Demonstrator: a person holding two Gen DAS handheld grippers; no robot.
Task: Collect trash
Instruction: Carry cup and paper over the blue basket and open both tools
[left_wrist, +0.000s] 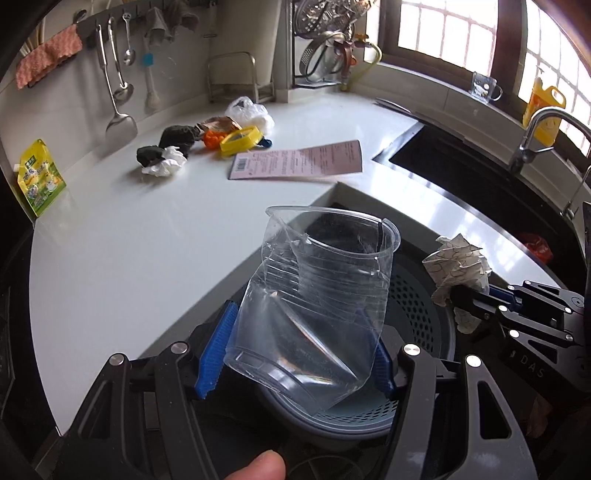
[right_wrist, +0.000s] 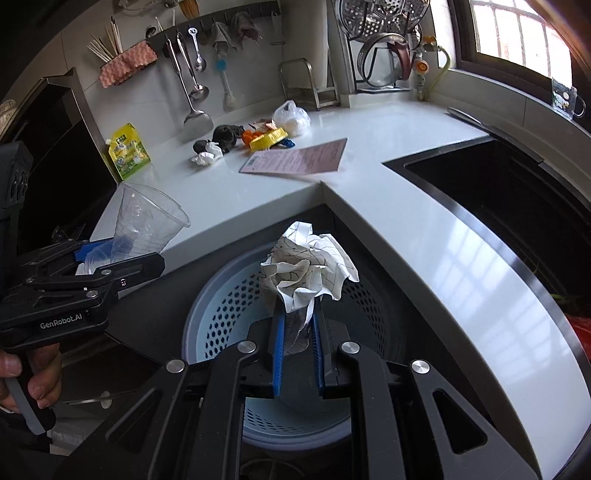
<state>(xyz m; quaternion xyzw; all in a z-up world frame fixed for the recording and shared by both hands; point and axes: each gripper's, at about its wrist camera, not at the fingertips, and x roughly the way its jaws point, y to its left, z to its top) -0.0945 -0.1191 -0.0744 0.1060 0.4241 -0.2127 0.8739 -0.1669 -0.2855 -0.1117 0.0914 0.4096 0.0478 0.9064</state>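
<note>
hanging ladle (right_wrist: 192, 79), steel faucet (left_wrist: 532, 133), yellow bottle (left_wrist: 545, 110)

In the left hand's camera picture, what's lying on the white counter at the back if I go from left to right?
Green and yellow pouch → black wad with white crumpled tissue → orange scrap → yellow ring-shaped lid → pink printed sheet → black sink with its tap.
</note>
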